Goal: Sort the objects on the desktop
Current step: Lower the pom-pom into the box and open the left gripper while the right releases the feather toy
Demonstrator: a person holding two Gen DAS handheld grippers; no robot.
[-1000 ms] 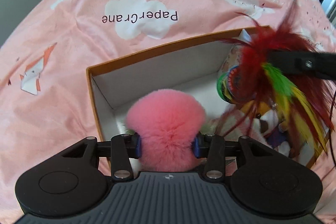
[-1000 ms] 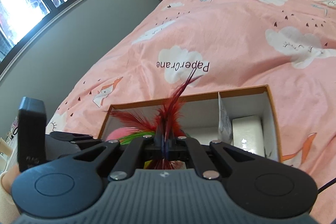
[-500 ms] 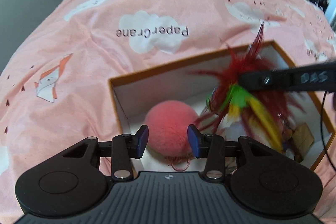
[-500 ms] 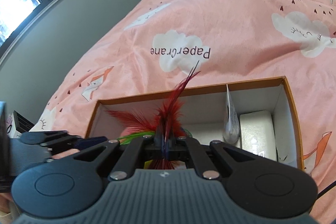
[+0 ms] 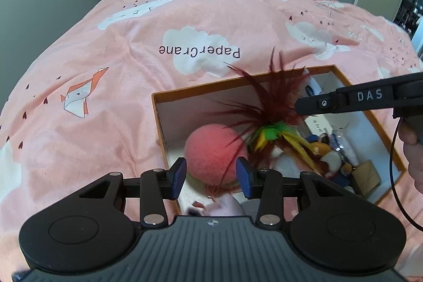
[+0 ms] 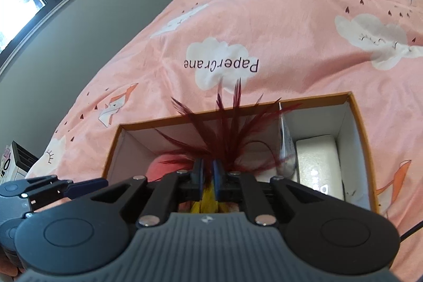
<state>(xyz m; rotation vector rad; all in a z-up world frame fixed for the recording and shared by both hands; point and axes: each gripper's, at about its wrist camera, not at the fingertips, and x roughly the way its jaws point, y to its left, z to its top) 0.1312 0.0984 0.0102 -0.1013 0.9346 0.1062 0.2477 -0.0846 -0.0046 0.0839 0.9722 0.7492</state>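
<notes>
Over the orange box point(image 6: 357, 123), a feather toy point(image 6: 224, 128) fans its dark red tips away from the right gripper point(image 6: 207, 172), whose jaws are opening around it; the left gripper point(image 5: 211, 173) hangs spread and empty above a pink ball point(image 5: 211, 149).

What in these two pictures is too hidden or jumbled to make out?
- Left wrist view: small items in the box are a jumble under the feather toy.
- Right wrist view: the pink pompom is mostly hidden by the right gripper, whose fingers are opening around the feathers.
- White packet: print unreadable.
</notes>
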